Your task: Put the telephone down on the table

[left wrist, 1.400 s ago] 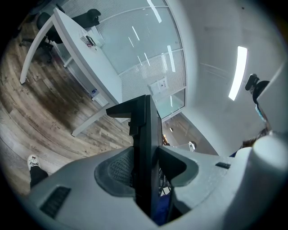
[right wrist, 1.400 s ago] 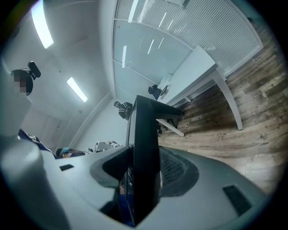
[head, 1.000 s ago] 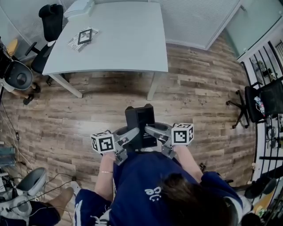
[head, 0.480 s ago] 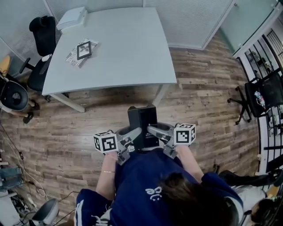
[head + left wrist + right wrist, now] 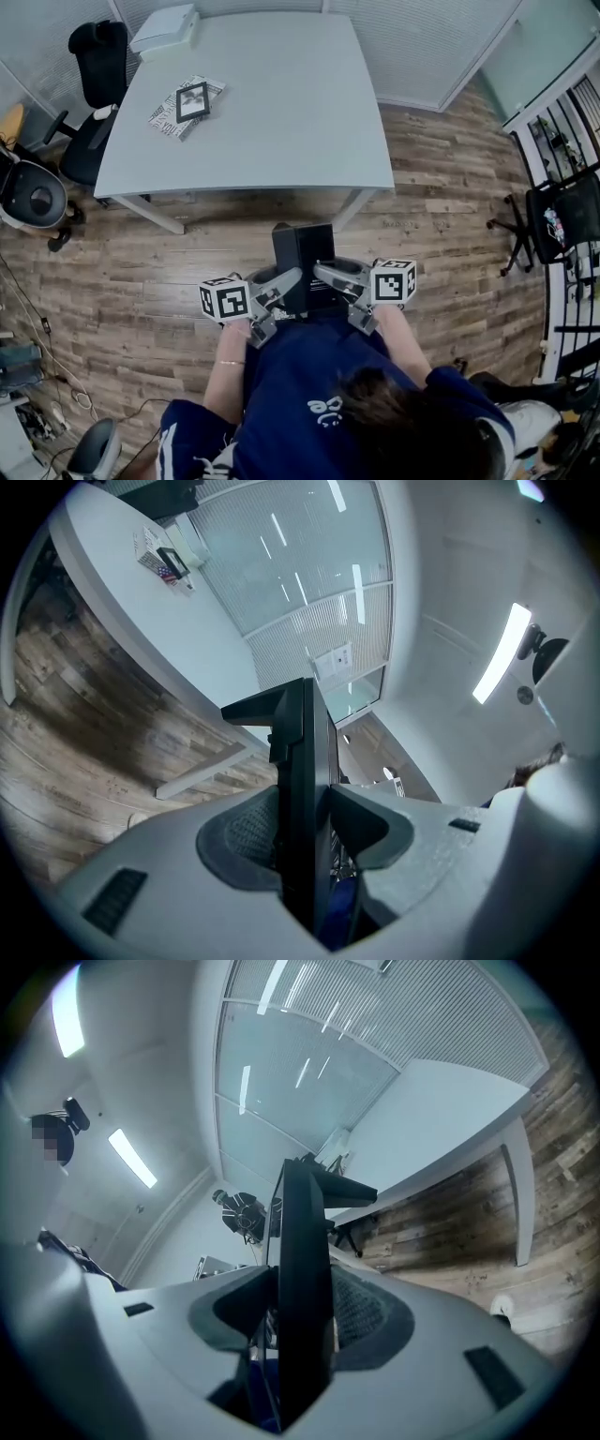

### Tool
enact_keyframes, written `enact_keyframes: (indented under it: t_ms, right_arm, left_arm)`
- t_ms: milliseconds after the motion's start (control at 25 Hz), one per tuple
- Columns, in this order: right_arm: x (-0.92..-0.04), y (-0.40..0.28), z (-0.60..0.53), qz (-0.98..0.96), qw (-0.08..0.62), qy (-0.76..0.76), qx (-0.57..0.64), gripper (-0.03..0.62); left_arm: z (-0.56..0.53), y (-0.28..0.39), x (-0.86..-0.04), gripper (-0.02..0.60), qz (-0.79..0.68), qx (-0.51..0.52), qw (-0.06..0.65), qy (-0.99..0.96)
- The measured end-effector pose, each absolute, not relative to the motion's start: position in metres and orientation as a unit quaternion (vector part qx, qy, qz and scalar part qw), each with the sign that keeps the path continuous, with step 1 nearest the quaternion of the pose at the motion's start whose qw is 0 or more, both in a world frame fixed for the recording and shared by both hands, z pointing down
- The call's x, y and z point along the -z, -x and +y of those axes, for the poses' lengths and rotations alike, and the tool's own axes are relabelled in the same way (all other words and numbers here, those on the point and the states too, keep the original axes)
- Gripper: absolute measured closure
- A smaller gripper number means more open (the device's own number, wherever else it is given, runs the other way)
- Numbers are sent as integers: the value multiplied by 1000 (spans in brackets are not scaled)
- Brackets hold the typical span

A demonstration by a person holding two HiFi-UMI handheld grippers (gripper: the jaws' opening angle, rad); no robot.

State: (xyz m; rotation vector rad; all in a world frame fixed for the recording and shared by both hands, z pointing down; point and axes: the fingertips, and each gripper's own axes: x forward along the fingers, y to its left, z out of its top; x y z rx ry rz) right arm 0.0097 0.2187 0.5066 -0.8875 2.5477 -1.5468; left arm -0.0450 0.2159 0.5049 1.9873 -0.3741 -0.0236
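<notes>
The left hand-held gripper (image 5: 281, 284) and right hand-held gripper (image 5: 330, 277) each clamp the black telephone (image 5: 300, 248) just short of the table (image 5: 281, 112).

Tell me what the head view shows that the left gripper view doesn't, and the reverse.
Head view only: both grippers at once, the left gripper and right gripper clamping the telephone from either side in front of the person, and a black chair by the table. Left gripper view only: its pads pressed against the telephone's two faces, and the ceiling light. Both: the telephone held upright, the white table, the marker card lying on it, and the wooden floor.
</notes>
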Motion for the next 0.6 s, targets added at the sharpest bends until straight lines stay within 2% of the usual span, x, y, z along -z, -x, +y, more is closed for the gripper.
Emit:
enact_keyframes:
  t_ms: [600]
  right_arm:
    - [-514,-20,70,833,-17,206,512,384]
  left_arm:
    - [77,34,-511,410,-238,37,537,-809]
